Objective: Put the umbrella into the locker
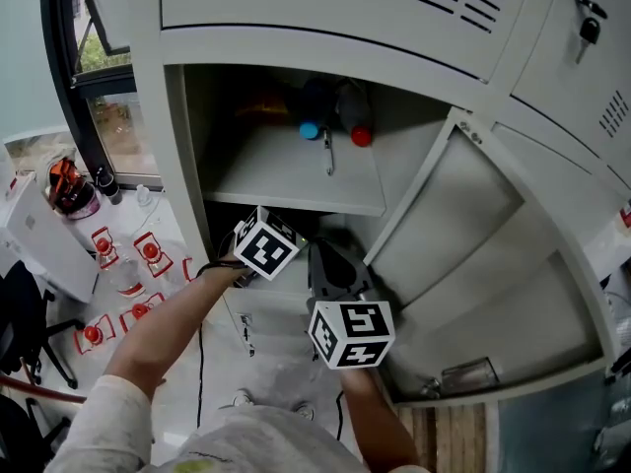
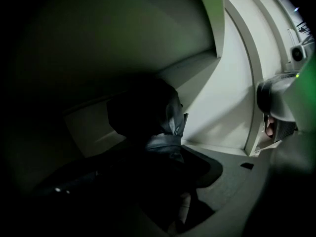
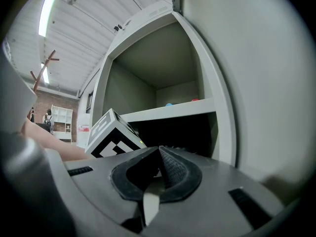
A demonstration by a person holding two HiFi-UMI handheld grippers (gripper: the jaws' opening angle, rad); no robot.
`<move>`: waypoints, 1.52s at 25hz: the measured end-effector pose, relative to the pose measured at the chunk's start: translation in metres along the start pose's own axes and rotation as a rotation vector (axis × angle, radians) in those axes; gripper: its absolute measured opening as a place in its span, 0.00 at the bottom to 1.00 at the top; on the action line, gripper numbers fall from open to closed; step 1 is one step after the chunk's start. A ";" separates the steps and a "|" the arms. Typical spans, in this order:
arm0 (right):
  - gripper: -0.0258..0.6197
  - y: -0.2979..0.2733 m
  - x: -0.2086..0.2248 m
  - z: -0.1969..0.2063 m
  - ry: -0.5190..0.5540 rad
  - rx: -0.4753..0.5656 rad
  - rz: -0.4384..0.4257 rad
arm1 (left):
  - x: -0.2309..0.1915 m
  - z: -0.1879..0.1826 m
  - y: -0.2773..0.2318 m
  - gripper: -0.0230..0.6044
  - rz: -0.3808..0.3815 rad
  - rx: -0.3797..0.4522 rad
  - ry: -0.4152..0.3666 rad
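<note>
At the far left of the head view, small red-capped bottles (image 1: pixel 148 250) lie on the floor beside the grey locker (image 1: pixel 174 136), well apart from the work. The left tool (image 2: pixel 163 157) reaches into the dark lower compartment, under the shelf (image 1: pixel 286 173). Its own view is very dim, but a dark folded umbrella (image 2: pixel 170 126) with grey fabric folds rises right at its jaws, which appear to be closed on it (the gloom hides the exact contact). The umbrella is thus already inside the compartment, near the back wall, though whether it rests on the compartment floor cannot be told.

On the shelf above lie dark things, one with a blue cap (image 1: pixel 310 130) and one with a red cap (image 1: pixel 361 137). Further right, the right tool (image 3: pixel 158 154) waits just outside the opening, its ribbed pads pressed together with nothing between them. The locker door (image 1: pixel 463 235) stands wide open on the right.

Most of the task looks done. What seems left is to let go, draw the left tool out, and perhaps close the door.
</note>
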State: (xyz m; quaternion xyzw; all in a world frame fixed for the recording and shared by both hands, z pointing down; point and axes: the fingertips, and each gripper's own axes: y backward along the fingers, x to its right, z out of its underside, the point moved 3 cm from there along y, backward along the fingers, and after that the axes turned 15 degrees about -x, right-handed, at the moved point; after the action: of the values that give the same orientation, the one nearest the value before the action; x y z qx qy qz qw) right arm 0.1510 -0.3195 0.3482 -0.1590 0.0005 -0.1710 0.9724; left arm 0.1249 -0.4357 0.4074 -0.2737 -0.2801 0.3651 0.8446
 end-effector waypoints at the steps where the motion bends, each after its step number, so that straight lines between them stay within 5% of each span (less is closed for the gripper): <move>1: 0.04 0.000 0.000 0.000 0.000 0.000 0.001 | 0.000 0.000 -0.001 0.45 -0.003 -0.004 -0.002; 38: 0.04 -0.003 0.001 0.011 -0.040 -0.027 -0.001 | -0.003 0.024 -0.031 0.45 -0.007 -0.235 0.010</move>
State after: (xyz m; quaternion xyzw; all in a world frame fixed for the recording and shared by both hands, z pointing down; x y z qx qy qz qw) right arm 0.1518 -0.3195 0.3596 -0.1756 -0.0167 -0.1681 0.9699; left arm 0.1210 -0.4503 0.4441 -0.3715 -0.3178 0.3255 0.8093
